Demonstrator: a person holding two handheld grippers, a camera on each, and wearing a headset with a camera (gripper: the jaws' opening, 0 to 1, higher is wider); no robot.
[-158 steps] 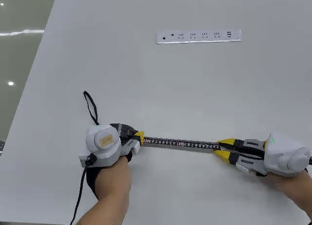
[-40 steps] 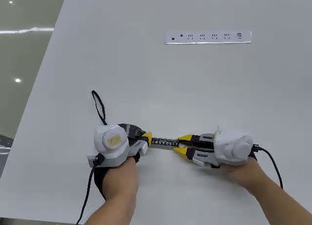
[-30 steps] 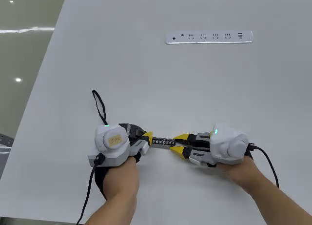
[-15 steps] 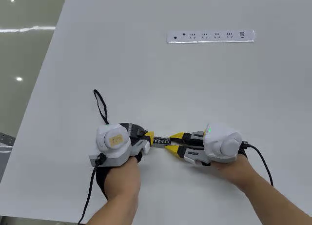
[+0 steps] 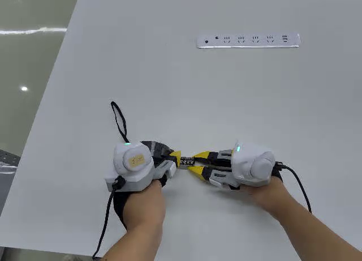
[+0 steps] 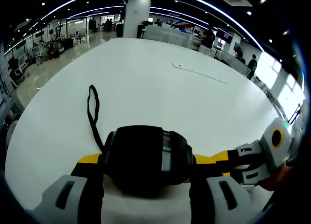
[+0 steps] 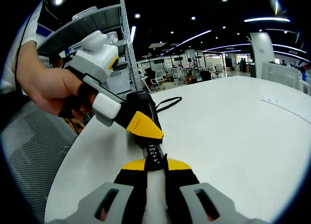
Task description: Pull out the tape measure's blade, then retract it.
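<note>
Where the yellow-tipped fingers of the right gripper press toward each other, they pinch the free end of the tape measure's blade. A short numbered length of it is exposed. That length runs left into the black case, which the left gripper clamps from both sides between its own yellow-tipped fingers. In the head view the two grippers face each other tip to tip and stand near one another, with the exposed blade between them. The case sits low over the white table, toward its near left part; whether it touches the surface cannot be told. A black strap leaves the case and lies looped on the table on the far side of the left gripper. The left hand and the right hand grasp the white gripper bodies from the near side. A dark cable trails from the right gripper toward the near right. A white power strip lies well apart, at the far right.
</note>
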